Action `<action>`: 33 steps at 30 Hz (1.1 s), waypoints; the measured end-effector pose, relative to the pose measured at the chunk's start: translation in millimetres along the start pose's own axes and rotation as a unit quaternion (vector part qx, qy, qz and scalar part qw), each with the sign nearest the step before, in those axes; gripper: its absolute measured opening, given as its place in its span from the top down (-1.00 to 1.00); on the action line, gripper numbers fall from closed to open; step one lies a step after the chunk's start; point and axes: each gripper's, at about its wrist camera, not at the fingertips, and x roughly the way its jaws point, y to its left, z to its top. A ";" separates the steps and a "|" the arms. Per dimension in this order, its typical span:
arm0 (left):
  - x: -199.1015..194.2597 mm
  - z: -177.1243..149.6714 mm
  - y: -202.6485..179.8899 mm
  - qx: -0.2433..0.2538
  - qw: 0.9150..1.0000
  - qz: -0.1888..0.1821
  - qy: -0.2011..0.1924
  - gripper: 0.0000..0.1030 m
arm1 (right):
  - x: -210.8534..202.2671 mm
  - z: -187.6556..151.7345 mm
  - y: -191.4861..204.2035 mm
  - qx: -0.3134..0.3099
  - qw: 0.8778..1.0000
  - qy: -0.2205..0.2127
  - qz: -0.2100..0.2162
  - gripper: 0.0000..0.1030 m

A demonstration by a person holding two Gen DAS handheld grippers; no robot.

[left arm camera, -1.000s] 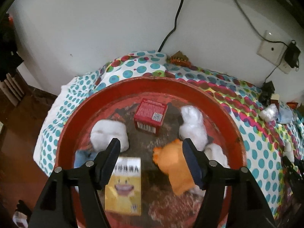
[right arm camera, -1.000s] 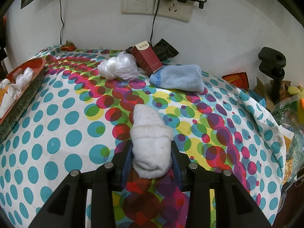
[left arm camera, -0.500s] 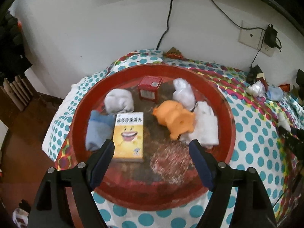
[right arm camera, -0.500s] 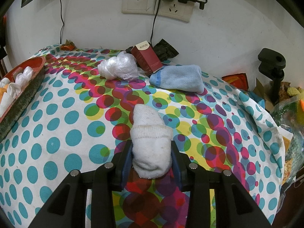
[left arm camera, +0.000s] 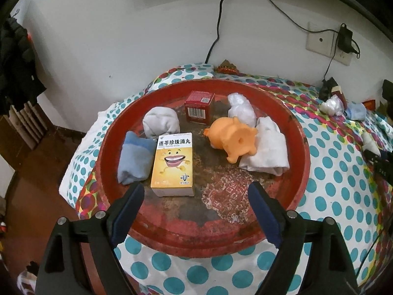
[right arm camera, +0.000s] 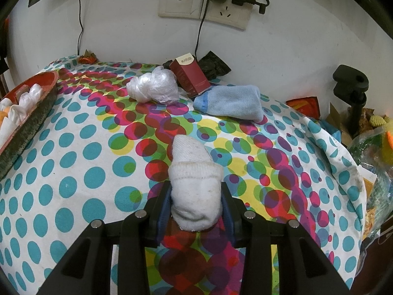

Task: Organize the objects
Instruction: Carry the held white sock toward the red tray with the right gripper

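Right tongs (right arm camera: 195,206) clamp rolled white sock (right arm camera: 195,184) on dotted tabletop (right arm camera: 73,172) | left tongs (left arm camera: 194,211) gape empty over round red tray (left arm camera: 301,172) | risk: soft roll slips mid-carry.

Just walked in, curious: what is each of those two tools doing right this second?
Left tool: open, holding nothing, above the near edge of the red tray.
Right tool: closed on a rolled white sock.

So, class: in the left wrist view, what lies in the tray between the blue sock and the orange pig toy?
In the left wrist view, the yellow box lies flat between the blue sock and the orange pig toy, touching the sock.
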 end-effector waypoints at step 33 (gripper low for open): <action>11.9 -4.3 44.1 -0.057 0.998 0.007 0.002 -0.89 | -62.4 12.8 57.1 0.001 0.996 -0.056 0.064 0.30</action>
